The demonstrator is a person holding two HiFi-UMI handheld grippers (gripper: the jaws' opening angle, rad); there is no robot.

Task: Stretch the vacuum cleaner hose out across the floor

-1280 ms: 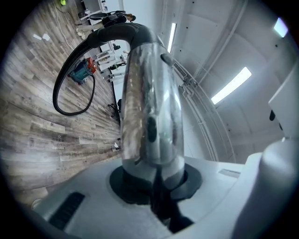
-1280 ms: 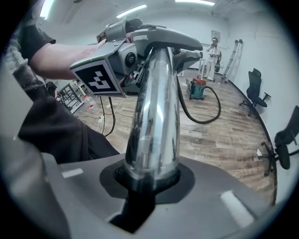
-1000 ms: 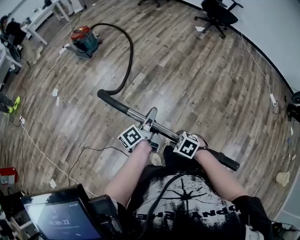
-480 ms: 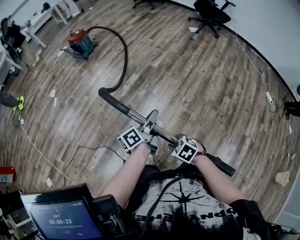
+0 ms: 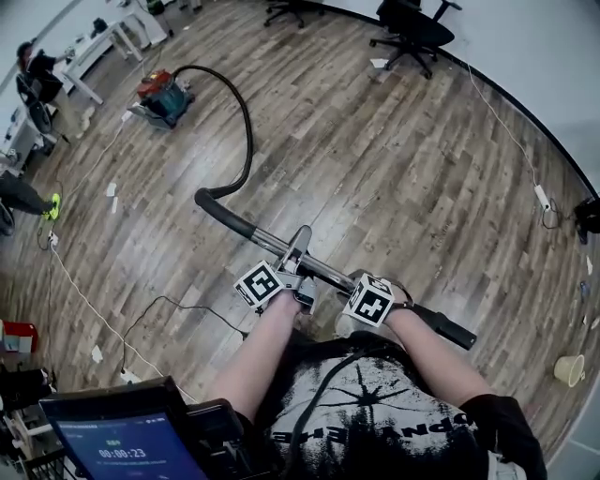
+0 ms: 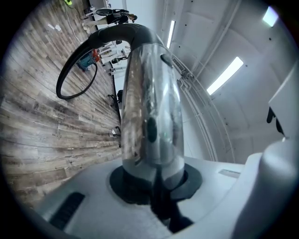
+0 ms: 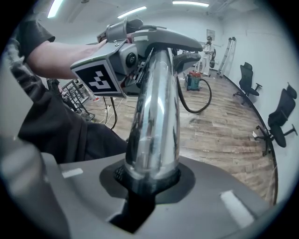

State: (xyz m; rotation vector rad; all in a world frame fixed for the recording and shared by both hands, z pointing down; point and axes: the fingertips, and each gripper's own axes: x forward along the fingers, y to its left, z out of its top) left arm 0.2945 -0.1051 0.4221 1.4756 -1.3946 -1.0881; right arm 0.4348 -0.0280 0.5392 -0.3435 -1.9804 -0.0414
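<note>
Floor's that grey-brown wood plank stuff (image 5: 394, 169), with a couple of black office chairs (image 5: 412, 28) parked up by the far wall and a white desk (image 5: 103, 42) off in the top-left corner. A long white cable (image 5: 80, 291) snakes down the left side, with a thinner black cable (image 5: 178, 305) looping near it and some paper scraps (image 5: 111, 188) lying around. Also a paper cup (image 5: 568, 368) sitting on the floor far right, and a lit-up tablet screen (image 5: 127, 445) at the bottom left.

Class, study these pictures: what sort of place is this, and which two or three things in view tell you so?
Probably an open office or lab workspace: black swivel chairs stand on the plank floor, white desks line the far side, and long strip lights run overhead.
</note>
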